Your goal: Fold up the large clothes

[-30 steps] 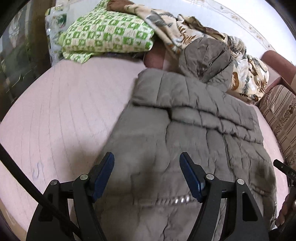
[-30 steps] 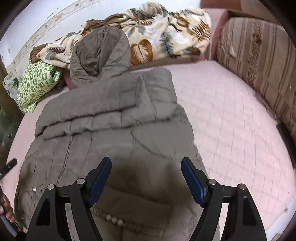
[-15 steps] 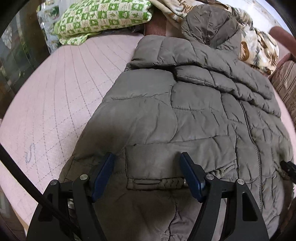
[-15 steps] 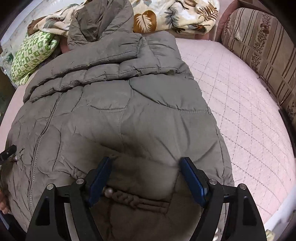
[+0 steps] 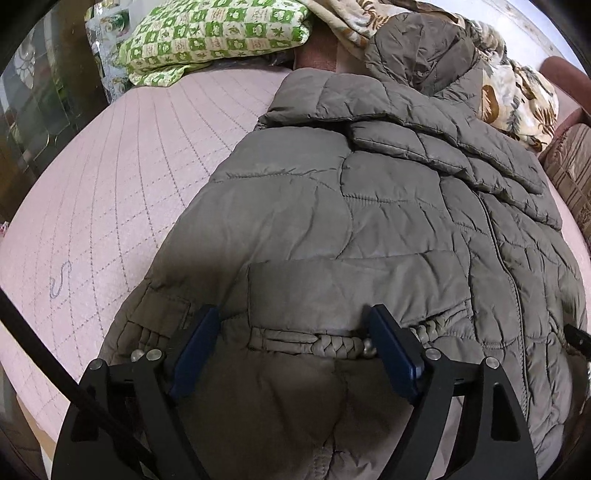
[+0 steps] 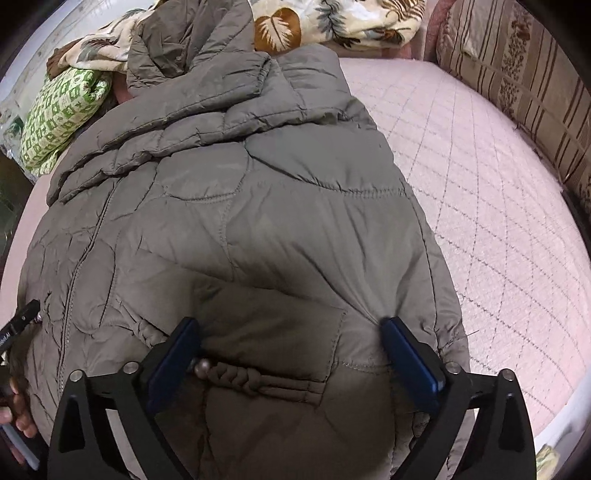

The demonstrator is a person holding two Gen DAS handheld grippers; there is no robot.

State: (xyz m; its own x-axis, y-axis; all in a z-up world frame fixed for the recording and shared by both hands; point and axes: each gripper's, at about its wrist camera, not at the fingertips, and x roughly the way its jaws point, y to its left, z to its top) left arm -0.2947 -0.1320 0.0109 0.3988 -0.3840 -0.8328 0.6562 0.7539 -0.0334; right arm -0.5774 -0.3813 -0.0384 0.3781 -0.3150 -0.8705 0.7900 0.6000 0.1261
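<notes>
Pink quilted bed [image 5: 110, 177] carries the work, with a green checked pillow [image 5: 214, 33] and a leaf-print blanket [image 6: 332, 18] at its head. Left tongs [image 5: 295, 332] and right tongs [image 6: 291, 343] have both just been opening and now stand spread, pinching nothing, jacket fabric lying between them. Both have dropped closer to the grey padded jacket [image 5: 369, 221], which lies flat on the bed, hood away. Judgement: lower hem just laid down; fold not yet made.
</notes>
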